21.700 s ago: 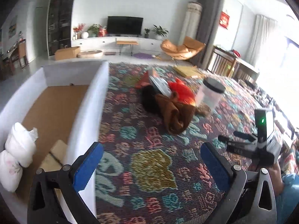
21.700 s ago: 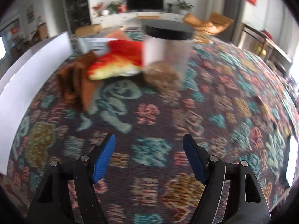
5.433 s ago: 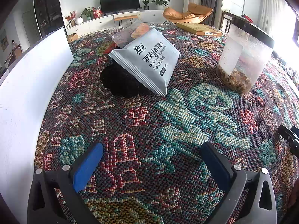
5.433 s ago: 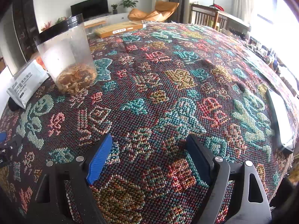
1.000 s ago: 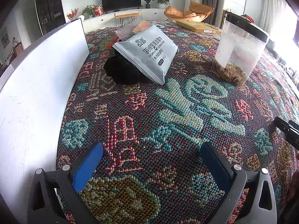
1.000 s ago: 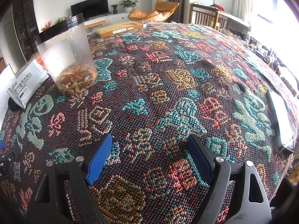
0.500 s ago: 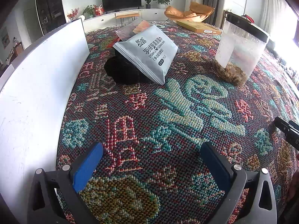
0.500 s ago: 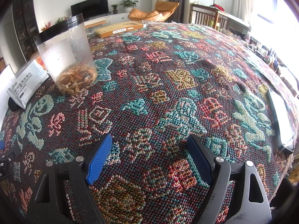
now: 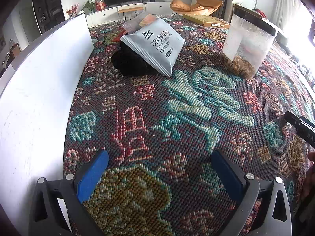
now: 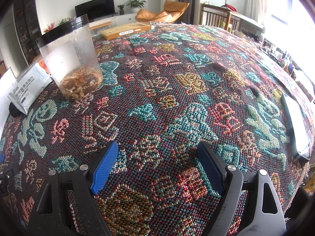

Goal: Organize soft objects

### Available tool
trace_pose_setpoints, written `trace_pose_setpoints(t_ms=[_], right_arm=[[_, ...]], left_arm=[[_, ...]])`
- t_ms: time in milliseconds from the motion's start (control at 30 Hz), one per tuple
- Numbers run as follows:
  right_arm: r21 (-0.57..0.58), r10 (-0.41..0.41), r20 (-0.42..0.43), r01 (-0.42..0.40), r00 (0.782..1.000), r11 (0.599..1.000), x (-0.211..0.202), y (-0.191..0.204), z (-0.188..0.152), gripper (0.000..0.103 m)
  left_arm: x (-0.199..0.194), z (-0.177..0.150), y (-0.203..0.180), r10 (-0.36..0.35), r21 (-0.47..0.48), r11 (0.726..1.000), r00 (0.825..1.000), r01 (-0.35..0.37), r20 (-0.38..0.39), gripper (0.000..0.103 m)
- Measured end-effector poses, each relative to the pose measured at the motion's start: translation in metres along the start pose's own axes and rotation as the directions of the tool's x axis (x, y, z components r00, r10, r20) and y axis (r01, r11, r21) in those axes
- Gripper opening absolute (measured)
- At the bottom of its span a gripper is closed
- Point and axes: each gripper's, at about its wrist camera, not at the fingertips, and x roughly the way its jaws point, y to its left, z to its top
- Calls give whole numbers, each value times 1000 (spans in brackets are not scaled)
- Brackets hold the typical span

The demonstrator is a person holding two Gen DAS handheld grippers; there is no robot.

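Now you are holding your left gripper (image 9: 159,175) low over the patterned cloth (image 9: 187,106), jaws spread apart and gripping nothing. Ahead, the grey wipes pouch (image 9: 155,44) is leaning on a black soft bundle (image 9: 131,61) beside the white box wall (image 9: 39,90); further right, your right gripper (image 10: 157,167) is gaping empty too.

Left gripper (image 9: 159,173) held low and level, its 2 blue-padded fingers (image 9: 91,176) spread wide, nothing between them. Right gripper (image 10: 157,167) likewise low, 2 blue pads (image 10: 104,164) wide apart and empty. Part of a hand (image 9: 309,175) at right edge.
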Motion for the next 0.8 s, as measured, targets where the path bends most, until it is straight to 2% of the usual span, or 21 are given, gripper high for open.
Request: trace_pose_setpoints(t_ms=[67, 133, 200, 300, 367, 433, 500, 533, 600, 667, 733, 767, 800], right_arm=[[9, 30, 4, -30, 1000, 1000, -4, 0, -2, 85], [52, 144, 30, -146, 989, 988, -14, -2, -3, 85], [44, 231, 66, -234, 971, 971, -28, 11, 1, 85], [-54, 381, 74, -378, 921, 924, -46, 55, 22, 85], [-124, 476, 17, -470, 879, 874, -47, 99, 44, 85], [-203, 527, -54, -526, 848, 826, -41, 150, 63, 85], [-255, 531, -146, -551, 835, 795, -26, 200, 77, 84], [-245, 521, -200, -557, 830, 794, -14, 221, 84, 84], [-175, 487, -273, -540, 830, 823, 13, 250, 96, 84], [-149, 415, -322, -478, 851, 865, 41, 269, 108, 84], [-144, 389, -411, -480, 824, 865, 68, 281, 110, 88], [-157, 394, -415, -491, 820, 857, 69, 275, 110, 83], [-199, 384, -421, -497, 822, 845, 67, 274, 107, 65]], left_arm=[[-5, -10, 2, -7, 19, 1000, 999, 6, 33, 103], [-9, -15, 3, -14, 17, 1000, 999, 13, 53, 103], [-9, -15, 1, -7, 19, 1000, 998, 6, 55, 103], [-9, -14, 1, -7, 14, 1000, 998, 6, 57, 103], [-8, -14, 2, -8, 13, 1000, 998, 7, 58, 103], [-8, -14, 3, -8, 13, 1000, 998, 7, 58, 103], [-8, -14, 3, -8, 12, 1000, 998, 7, 58, 103], [-8, -15, 3, -8, 12, 1000, 998, 7, 58, 103], [-8, -15, 4, -8, 12, 1000, 998, 7, 58, 103], [-8, -15, 4, -8, 12, 1000, 998, 7, 58, 103], [-8, -15, 5, -9, 13, 1000, 998, 8, 58, 103], [-8, -16, 5, -9, 12, 1000, 998, 8, 58, 103], [-8, -16, 5, -8, 12, 1000, 998, 8, 58, 103]])
